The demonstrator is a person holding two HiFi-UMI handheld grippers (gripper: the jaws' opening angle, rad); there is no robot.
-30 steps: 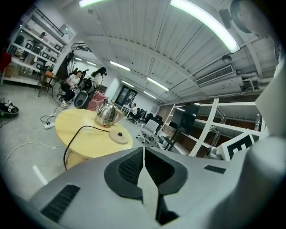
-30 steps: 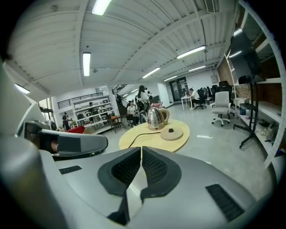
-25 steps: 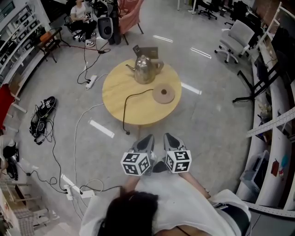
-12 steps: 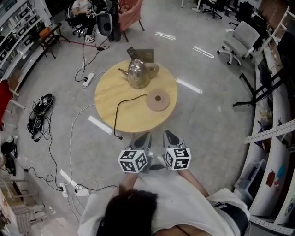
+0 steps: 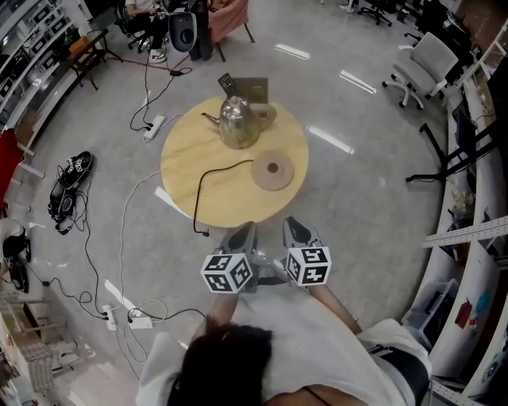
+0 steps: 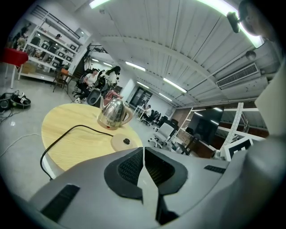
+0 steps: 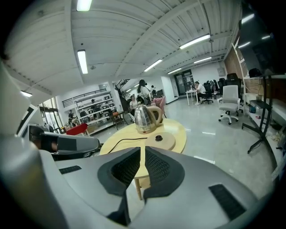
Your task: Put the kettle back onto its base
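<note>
A steel kettle (image 5: 236,122) with a tan handle stands at the far side of a round wooden table (image 5: 190,158). Its round tan base (image 5: 273,171) lies apart on the table's right side, and a black cord (image 5: 208,182) runs from it over the near edge. Both grippers hover short of the table, side by side. My left gripper (image 5: 244,236) is shut with nothing in it, and so is my right gripper (image 5: 294,231). The kettle (image 6: 113,113) and base (image 6: 124,142) show beyond the left jaws. In the right gripper view the kettle (image 7: 145,119) and base (image 7: 159,140) show too.
Cables and power strips (image 5: 128,317) trail over the floor at the left, near a pair of shoes (image 5: 70,176). Office chairs (image 5: 421,67) stand at the far right. A rack (image 5: 476,238) runs along the right. A person sits far behind the table (image 5: 143,12).
Both grippers have moved forward towards the table together, and the table now lies closer below them. Kettle and base have stayed where they were.
</note>
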